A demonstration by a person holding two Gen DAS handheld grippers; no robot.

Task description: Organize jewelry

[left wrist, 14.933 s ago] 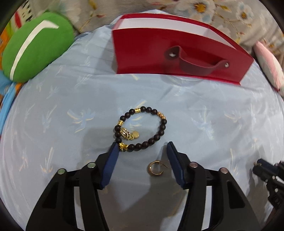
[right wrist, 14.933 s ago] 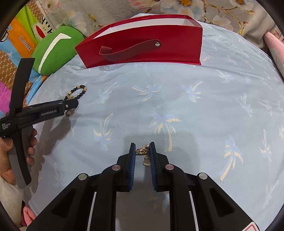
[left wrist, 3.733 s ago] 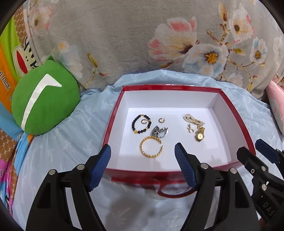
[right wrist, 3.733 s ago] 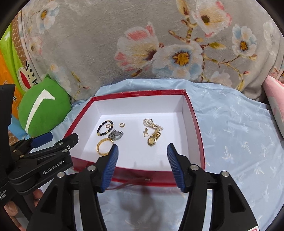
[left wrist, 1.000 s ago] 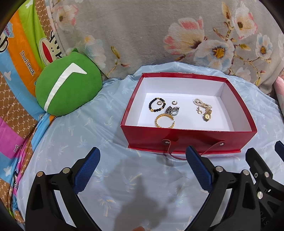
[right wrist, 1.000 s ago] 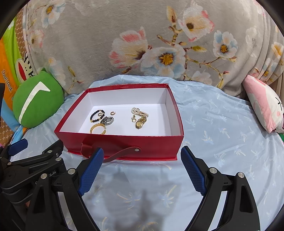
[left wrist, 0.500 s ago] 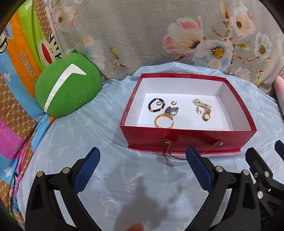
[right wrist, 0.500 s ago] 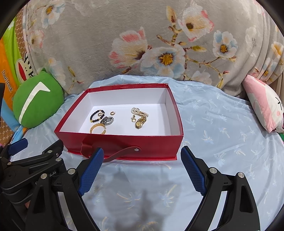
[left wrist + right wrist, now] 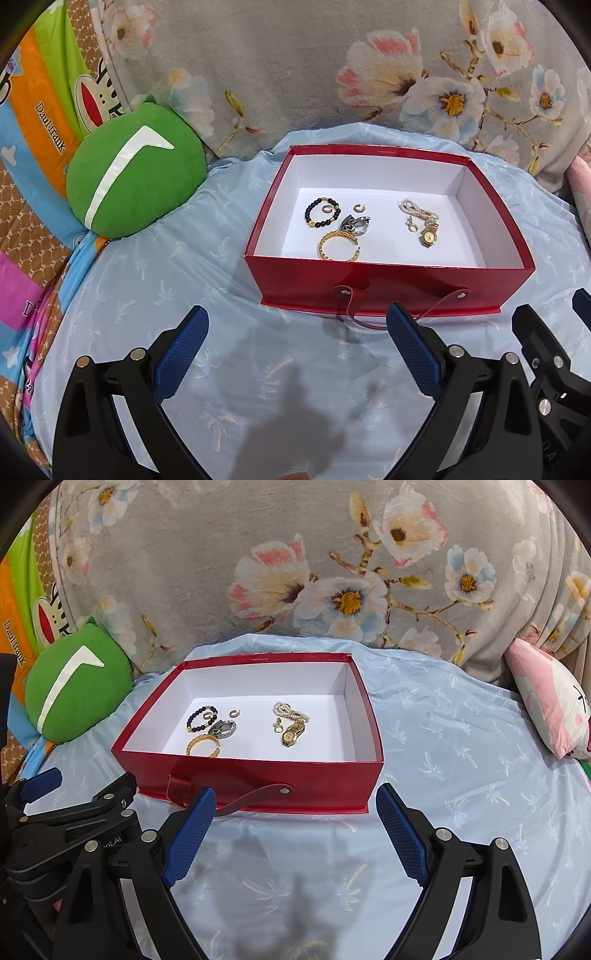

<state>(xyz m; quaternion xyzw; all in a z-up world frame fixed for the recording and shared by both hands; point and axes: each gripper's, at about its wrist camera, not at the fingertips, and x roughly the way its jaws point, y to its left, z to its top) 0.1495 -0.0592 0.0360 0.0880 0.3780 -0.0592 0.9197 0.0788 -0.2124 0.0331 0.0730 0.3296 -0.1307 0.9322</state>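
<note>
Red box (image 9: 388,284) holding bracelets, watch (image 9: 428,234), what looks like an earring, both grippers' jaws wide, empty

Left tool (image 9: 297,343) hung wide apart and empty above the blue sheet (image 9: 147,295), short of the red box (image 9: 388,291). Inside the box lay a black bead bracelet (image 9: 322,216), gold bangle (image 9: 339,245), pearl strand (image 9: 415,210) and gold watch (image 9: 428,234). Green cushion (image 9: 135,184) sat left of the box.
</note>
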